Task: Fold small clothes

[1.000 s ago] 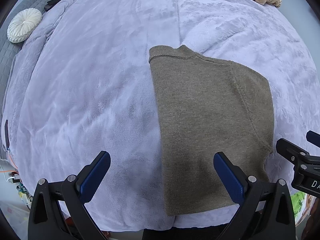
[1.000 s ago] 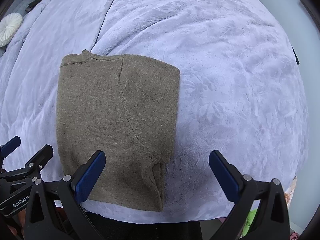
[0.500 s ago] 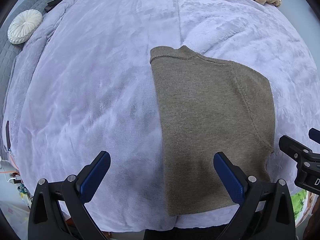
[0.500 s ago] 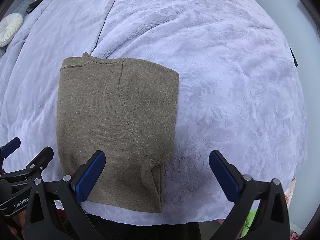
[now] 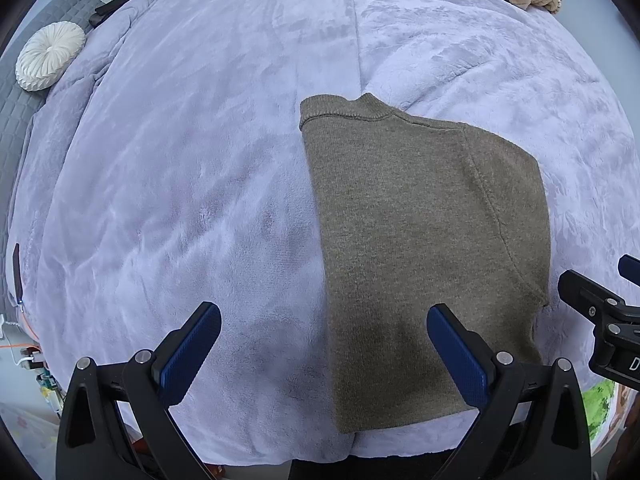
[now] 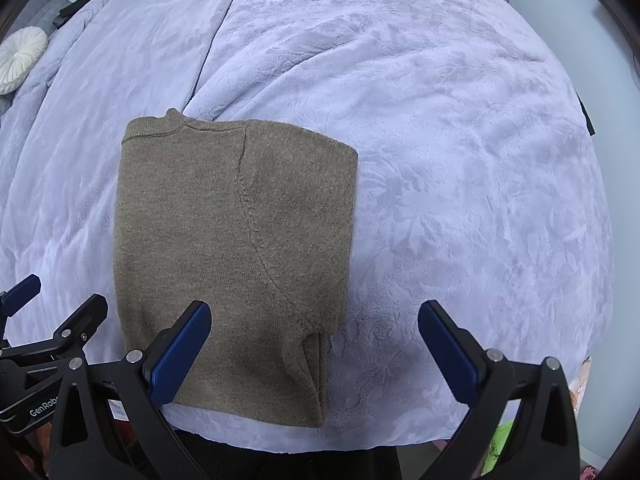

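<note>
Right wrist view shows the olive-brown knitted sweater [image 6: 236, 248], folded into a rectangle, lying flat near the front edge of the lavender plush blanket [image 6: 460, 160]. Above the sweater's near hem the right gripper [image 6: 314, 344] and left gripper [image 5: 324, 350] both gape wide, gripping nothing. Far beyond the sweater lies a round white pleated cushion [image 5: 50, 56].

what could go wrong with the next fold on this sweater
The olive sweater lies at the near edge of the lavender blanket, so a careless pull may drag it off. Both the left gripper and right gripper are open and hold nothing. The tucked sleeve at the near right corner may slip out if only the top layer is pinched.
</note>
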A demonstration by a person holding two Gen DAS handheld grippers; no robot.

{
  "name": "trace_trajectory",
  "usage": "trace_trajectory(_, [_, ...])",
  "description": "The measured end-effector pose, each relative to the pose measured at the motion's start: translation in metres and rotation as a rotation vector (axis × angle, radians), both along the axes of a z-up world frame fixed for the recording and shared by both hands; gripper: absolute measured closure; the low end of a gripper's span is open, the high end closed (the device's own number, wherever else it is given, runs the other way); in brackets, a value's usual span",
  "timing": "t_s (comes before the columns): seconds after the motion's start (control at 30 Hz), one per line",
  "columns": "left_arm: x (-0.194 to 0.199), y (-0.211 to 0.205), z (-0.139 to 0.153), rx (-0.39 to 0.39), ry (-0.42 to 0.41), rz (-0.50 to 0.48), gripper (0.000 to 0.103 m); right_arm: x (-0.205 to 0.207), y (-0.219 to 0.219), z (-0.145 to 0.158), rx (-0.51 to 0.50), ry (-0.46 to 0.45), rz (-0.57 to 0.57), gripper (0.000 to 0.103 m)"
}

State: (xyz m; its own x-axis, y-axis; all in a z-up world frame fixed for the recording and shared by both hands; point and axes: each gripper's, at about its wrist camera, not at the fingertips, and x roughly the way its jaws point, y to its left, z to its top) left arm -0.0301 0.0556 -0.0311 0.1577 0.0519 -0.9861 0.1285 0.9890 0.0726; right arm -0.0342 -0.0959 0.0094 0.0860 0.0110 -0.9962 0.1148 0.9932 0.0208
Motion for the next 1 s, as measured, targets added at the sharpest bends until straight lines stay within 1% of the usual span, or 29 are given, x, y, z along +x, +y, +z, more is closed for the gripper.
trace_trajectory(0.5, [0.0022,-0.0014,0.0026,0.014,-0.014,-0.015,0.000,-0.0028,0.0017,-0.0017,0.000,0.003,-0.001,0.000])
trace_trajectory(0.63, [0.0031,-0.0018,0.0028,0.004,-0.013,-0.011,0.000,-0.0033,0.0023,-0.0030,0.000,0.007,0.003,0.000])
trace_trajectory(0.87, [0.0015,-0.0031,0.0051,0.001,-0.036,0.002,0.000,0.0002,0.0012,-0.0043,0.000,0.013,0.010,0.000])
trace_trajectory(1.0, [0.0006,-0.0060,0.0066,0.013,-0.049,-0.015,0.000,0.0002,0.0014,-0.0049,-0.001,0.015,0.010,0.000])
